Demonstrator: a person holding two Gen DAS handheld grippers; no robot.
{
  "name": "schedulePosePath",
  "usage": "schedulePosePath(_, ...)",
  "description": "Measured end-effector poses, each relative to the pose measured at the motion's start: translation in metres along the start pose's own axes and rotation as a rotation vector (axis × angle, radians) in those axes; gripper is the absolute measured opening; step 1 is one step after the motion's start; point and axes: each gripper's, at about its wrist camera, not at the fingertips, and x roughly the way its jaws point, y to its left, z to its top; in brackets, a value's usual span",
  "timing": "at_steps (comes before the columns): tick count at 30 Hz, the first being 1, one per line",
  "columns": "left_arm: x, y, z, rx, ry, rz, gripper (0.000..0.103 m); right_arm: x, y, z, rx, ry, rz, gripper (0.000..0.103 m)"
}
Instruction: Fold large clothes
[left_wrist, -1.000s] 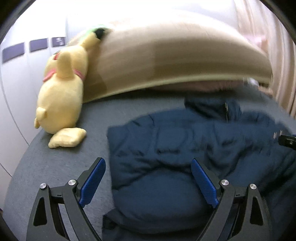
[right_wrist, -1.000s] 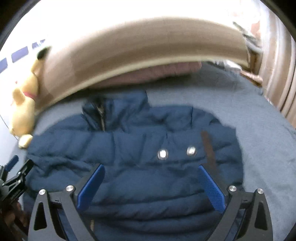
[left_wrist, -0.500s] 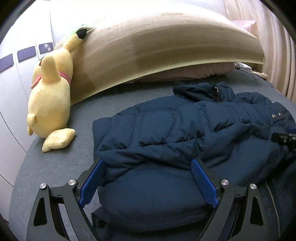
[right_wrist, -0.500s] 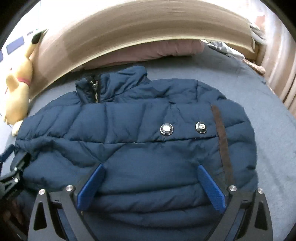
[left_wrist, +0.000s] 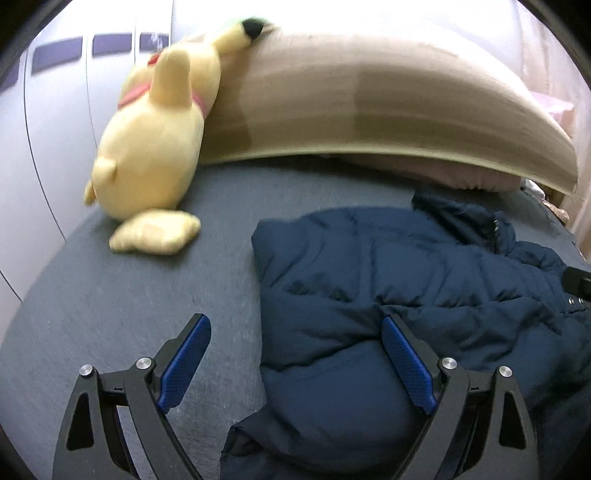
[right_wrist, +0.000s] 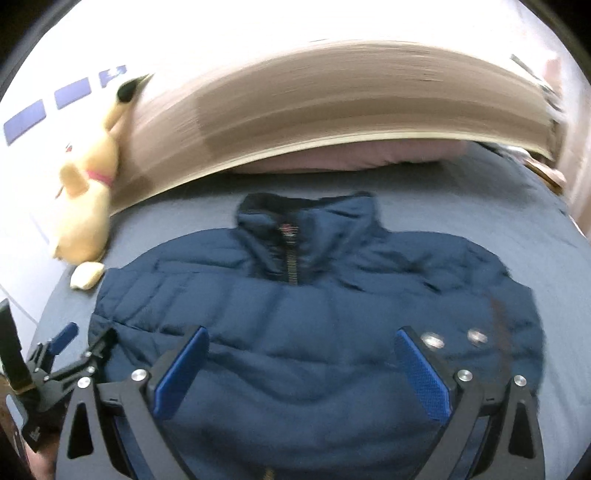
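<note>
A dark blue padded jacket (right_wrist: 306, 332) lay flat on the grey bed (left_wrist: 110, 295), with its collar (right_wrist: 306, 221) toward the beige headboard (left_wrist: 369, 103) and its zipper (right_wrist: 291, 266) running down the middle of the chest. Two metal snap buttons (right_wrist: 434, 339) showed on the front, near the right side of the right wrist view. A pinkish pillow (right_wrist: 351, 157) sat under the lower edge of the headboard, beyond the collar.

The left gripper (left_wrist: 295, 362) was over the side edge of the jacket. Its jaws stood wide apart and held nothing: one blue finger (left_wrist: 184, 362) was above the bare bed cover and the other above the blue fabric. I could not tell whether the fingers touched the cloth. In the right wrist view this same gripper appeared at the lower left corner, just beside the jacket edge.

The right gripper (right_wrist: 303, 373) was over the lower front of the jacket. Its jaws were also wide and empty, with the quilted fabric visible between them.

A yellow plush toy (left_wrist: 155, 147) with a pink collar leaned against the headboard at the far left of the bed, well apart from the jacket. Behind it was a white wall (left_wrist: 55, 129) with purple rectangles. Both views were somewhat blurred, mostly at the headboard.
</note>
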Motion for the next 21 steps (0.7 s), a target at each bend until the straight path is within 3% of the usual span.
schedulePosePath(5, 0.004, 0.006, -0.004, -0.033, 0.022, -0.022, 0.094, 0.059, 0.013, -0.01, -0.04, 0.149, -0.056, 0.102)
schedulePosePath(10, 0.004, 0.008, -0.005, -0.044, 0.026, -0.024, 0.094, 0.046, 0.015, -0.008, -0.035, 0.121, -0.072, 0.103)
schedulePosePath(17, -0.017, 0.026, 0.007, -0.129, -0.083, 0.039, 0.093, -0.017, 0.024, -0.015, -0.032, -0.03, -0.003, 0.103)
schedulePosePath(21, -0.016, 0.021, 0.007, -0.111, -0.083, 0.043, 0.093, -0.009, 0.03, -0.032, -0.07, 0.005, -0.017, 0.103)
